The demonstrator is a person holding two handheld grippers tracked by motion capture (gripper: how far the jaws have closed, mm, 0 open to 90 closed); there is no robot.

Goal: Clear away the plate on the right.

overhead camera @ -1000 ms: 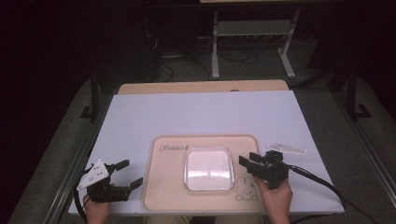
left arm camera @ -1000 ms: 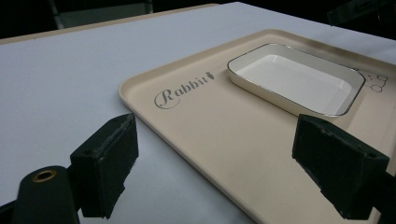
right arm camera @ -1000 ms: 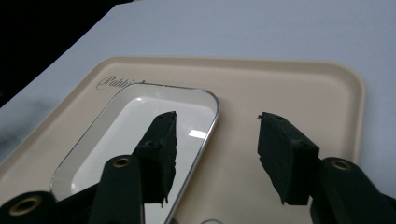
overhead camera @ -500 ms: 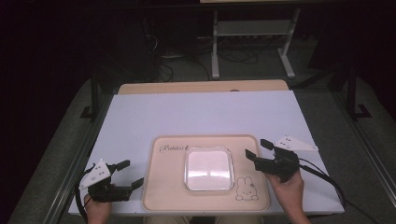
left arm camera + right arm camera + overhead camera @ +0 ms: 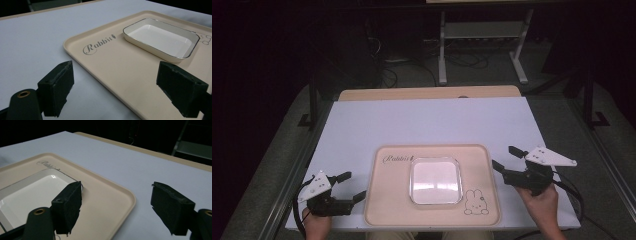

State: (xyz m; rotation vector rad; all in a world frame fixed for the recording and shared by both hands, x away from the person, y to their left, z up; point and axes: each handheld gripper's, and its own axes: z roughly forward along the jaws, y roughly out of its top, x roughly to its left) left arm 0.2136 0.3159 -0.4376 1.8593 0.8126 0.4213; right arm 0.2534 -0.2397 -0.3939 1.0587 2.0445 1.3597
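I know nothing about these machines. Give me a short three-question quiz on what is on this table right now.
1. True or false: the white dish sits on the beige tray.
2. What animal is drawn on the tray?
3. Is the right gripper A) clamped on the dish, or B) open beside the tray?

Key: 1 true. 2 a rabbit. 3 B; its jaws have just been opening, nothing between them.

Dish [image 5: 32, 197] and tray [image 5: 110, 202] cut off at frame edge.
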